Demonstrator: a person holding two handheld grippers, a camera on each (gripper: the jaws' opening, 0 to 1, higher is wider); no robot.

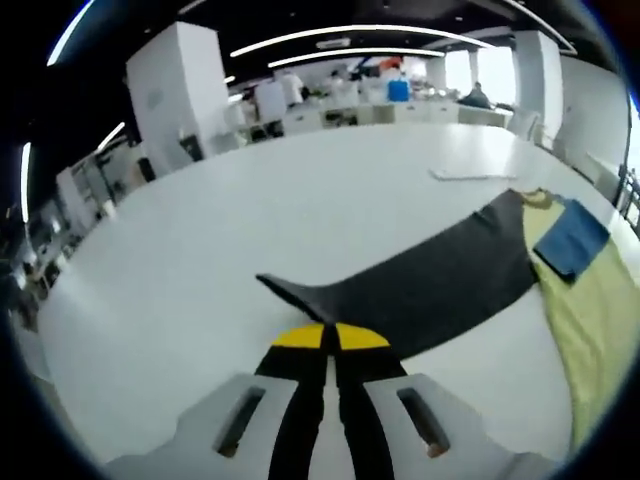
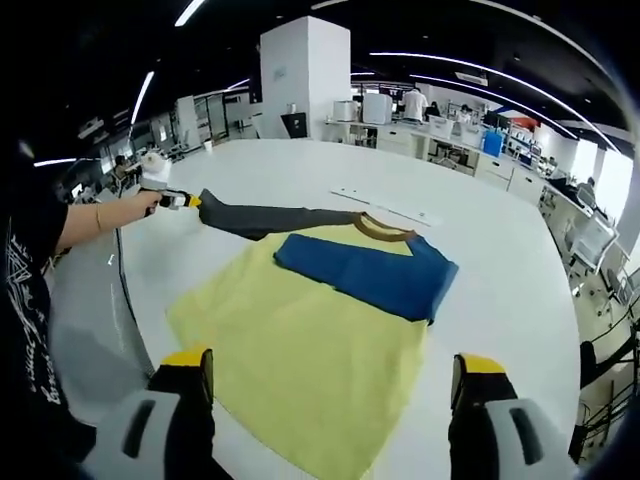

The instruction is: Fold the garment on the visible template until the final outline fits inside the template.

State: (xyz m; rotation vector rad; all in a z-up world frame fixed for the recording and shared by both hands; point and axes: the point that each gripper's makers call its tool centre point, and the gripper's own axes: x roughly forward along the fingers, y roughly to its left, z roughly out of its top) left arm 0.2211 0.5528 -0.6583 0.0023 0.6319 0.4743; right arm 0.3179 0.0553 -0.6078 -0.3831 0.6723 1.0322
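Left gripper view: we find the left gripper (image 1: 330, 338) pinching the dark sleeve (image 1: 440, 280) over the white tabletop (image 1: 250, 210). Right gripper view: the right gripper (image 2: 335, 370) stands spread above the yellow garment (image 2: 310, 350), its blue sleeve (image 2: 370, 270) folded across.

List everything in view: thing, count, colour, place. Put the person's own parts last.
garment: one, yellow body, spread flat on the table
blue sleeve: one, folded across the chest
dark sleeve: one, dark grey, stretched out sideways, its end pinched
collar: one, brown, at the far edge
white strip: one, beyond the collar
table: one, white
left claw: yellow tips, shut on the dark sleeve
right claw: yellow tips, open above the hem
hand: one, holding the left claw
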